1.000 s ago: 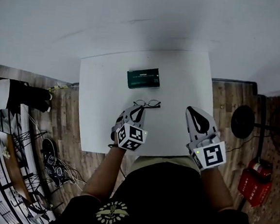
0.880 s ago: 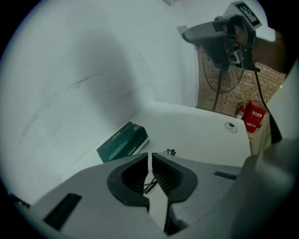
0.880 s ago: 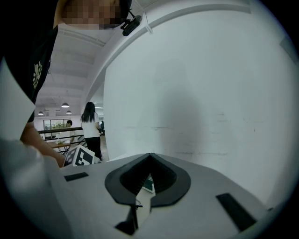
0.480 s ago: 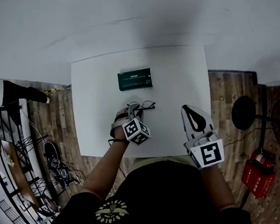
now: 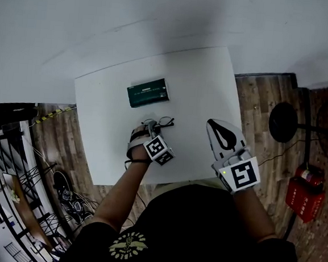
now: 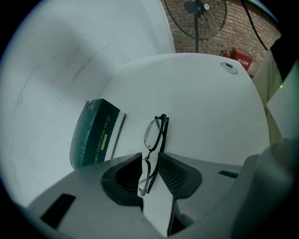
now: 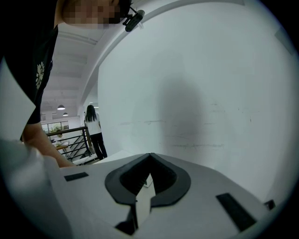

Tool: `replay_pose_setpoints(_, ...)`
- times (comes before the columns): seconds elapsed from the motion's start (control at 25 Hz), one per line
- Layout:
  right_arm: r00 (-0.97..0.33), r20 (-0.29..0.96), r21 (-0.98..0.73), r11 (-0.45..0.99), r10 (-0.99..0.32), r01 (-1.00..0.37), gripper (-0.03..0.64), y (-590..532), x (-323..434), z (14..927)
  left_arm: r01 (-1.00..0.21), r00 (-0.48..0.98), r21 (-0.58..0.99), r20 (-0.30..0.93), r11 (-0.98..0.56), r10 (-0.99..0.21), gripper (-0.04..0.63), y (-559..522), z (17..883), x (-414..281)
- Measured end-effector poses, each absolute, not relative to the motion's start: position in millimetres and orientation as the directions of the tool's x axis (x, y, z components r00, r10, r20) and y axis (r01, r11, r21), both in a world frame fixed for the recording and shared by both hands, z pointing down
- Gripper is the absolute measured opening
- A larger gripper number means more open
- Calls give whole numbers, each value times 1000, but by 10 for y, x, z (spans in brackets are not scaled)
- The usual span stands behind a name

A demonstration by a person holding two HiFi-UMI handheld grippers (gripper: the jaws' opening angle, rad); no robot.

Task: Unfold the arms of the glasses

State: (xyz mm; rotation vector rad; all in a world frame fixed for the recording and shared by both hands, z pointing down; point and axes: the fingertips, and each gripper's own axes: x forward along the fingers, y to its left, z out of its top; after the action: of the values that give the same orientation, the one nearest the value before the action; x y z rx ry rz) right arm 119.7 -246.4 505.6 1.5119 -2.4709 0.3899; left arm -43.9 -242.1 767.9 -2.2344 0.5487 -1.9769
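Observation:
A pair of thin black glasses (image 5: 166, 121) lies folded on the white table (image 5: 196, 85), just in front of a dark green case (image 5: 148, 92). My left gripper (image 5: 152, 124) points steeply down over the glasses' left end. In the left gripper view its jaws (image 6: 149, 161) stand slightly apart with the near lens of the glasses (image 6: 154, 133) between them, and I see no pad pressing on it. The case (image 6: 91, 133) lies to the left of the glasses. My right gripper (image 5: 212, 122) hovers over the table's right part, shut with nothing in it (image 7: 149, 155).
A floor fan (image 5: 283, 122) and a red box (image 5: 304, 194) stand on the wooden floor right of the table. A small round fitting (image 6: 229, 67) sits near the table's far corner. A white wall rises behind the table. A person (image 7: 93, 130) stands far off.
My left gripper has come down and rolled, so its jaws now straddle the left end of the glasses. The right gripper has drifted slightly and stays shut.

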Motion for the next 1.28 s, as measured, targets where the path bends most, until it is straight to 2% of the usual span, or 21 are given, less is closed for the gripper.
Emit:
replay_pose_setpoints(0.24,-450,318,-110,439,-834,-892,2,-2449,1210,5047,-185,120,-380,907,-906,-404,91,-2527,7584,-316)
replay_pose_setpoints(0.4,-460,285,-118,446,-841,-887,2,-2436,1202,4968,-171,101,-395,904,-903,-415,48,-2527,7655,-377)
replay_pose_setpoints(0.64,-464,285,-103,454,-839,-885,2,-2367,1160,4888,-240,118,-409,888,-881,-444,21,-2555,7592,-467)
replay_pose_setpoints(0.72,-456,305,-81,455,-836,-887,2,-2331,1157,4850,-285,135,-401,882,-870,-451,21,-2540,7505,-508)
replay_pose_setpoints(0.8,-467,272,-87,462,-841,-883,2,-2295,1118,4791,-343,167,-377,877,-860,-451,21,-2513,7415,-539)
replay_pose_setpoints(0.96,-491,252,-74,489,-834,-869,1,-2215,1003,4692,-534,262,-287,838,-795,-479,20,-2502,7148,-662)
replay_pose_setpoints(1.12,-510,260,-43,517,-820,-855,2,-2113,858,4560,-730,426,-79,723,-678,-543,20,-2517,6713,-790)
replay_pose_setpoints(1.28,-554,228,-45,560,-801,-827,2,-1992,622,4431,-816,466,12,606,-578,-645,20,-2455,6122,-1018)
